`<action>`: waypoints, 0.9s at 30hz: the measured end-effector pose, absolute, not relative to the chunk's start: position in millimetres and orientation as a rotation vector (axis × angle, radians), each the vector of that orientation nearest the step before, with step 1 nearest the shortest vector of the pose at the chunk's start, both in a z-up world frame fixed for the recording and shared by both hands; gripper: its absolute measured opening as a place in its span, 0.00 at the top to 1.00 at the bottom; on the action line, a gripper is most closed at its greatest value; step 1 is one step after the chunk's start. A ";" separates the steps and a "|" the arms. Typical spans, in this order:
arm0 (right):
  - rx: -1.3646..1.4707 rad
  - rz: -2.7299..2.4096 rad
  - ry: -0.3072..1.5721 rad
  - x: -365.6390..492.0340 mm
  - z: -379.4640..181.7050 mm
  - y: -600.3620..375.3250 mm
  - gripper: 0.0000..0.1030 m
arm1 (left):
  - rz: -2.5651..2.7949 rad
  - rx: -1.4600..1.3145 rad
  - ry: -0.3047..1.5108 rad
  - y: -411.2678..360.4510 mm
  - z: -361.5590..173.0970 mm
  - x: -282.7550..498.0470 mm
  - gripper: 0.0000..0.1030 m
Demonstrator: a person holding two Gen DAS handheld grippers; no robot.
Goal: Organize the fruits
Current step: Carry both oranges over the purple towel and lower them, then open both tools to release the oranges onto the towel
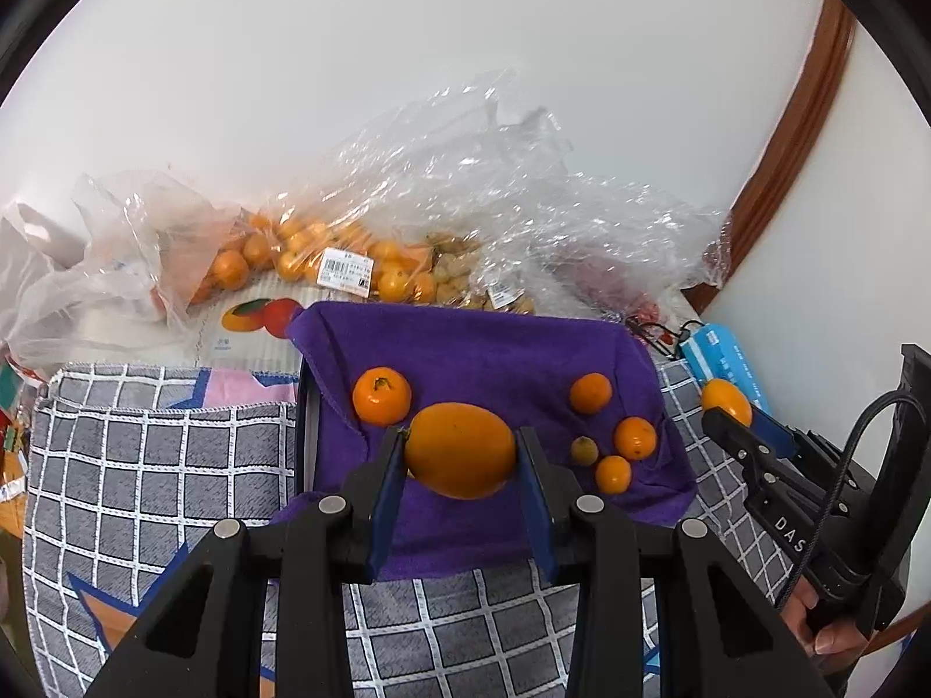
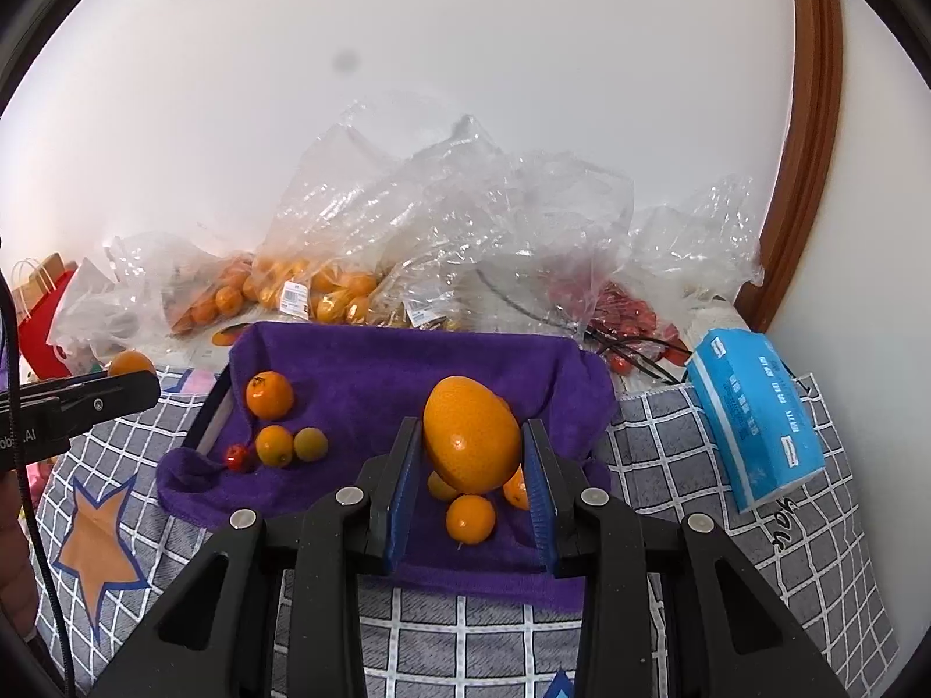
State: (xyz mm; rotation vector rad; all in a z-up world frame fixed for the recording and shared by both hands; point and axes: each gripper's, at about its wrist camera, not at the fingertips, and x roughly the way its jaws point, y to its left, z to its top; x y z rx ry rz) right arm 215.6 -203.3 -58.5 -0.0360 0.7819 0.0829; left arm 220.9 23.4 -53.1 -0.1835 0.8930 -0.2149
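White "DAS" lettering on the right tongs (image 1: 727, 407)

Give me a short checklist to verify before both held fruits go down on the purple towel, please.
1. Left gripper holds the large oval orange fruit between its blue pads: ok.
2. Right gripper holds the other large oval orange fruit: ok.
3. Free spot on the purple towel under the left fruit: ok, bare cloth around it.
4. Free spot under the right fruit: not ok, small round orange fruits lie directly below.
5. Grip firmness on either fruit: cannot tell.
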 end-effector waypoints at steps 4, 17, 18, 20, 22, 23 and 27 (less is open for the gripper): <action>-0.021 0.076 0.797 224.8 -68.8 -209.3 0.67 | -0.212 -0.183 0.921 21.9 -65.0 232.3 0.66; -0.023 0.084 0.876 258.1 -111.3 -212.8 0.67 | -0.233 -0.176 1.025 6.0 -111.2 255.9 0.66; -0.023 0.086 0.881 260.4 -114.4 -212.2 0.67 | -0.234 -0.174 1.033 5.1 -115.1 257.4 0.66; -0.027 0.089 0.893 264.9 -121.0 -210.9 0.67 | -0.240 -0.172 1.047 4.1 -121.0 259.4 0.66; -0.027 0.093 0.904 268.6 -126.3 -210.6 0.67 | -0.247 -0.166 1.056 3.4 -125.0 261.3 0.66; -0.027 0.093 0.909 270.0 -129.0 -210.6 0.67 | -0.250 -0.161 1.060 2.7 -127.4 261.6 0.66; -0.021 0.098 0.930 275.6 -140.0 -210.4 0.67 | -0.256 -0.155 1.074 1.3 -133.7 264.7 0.66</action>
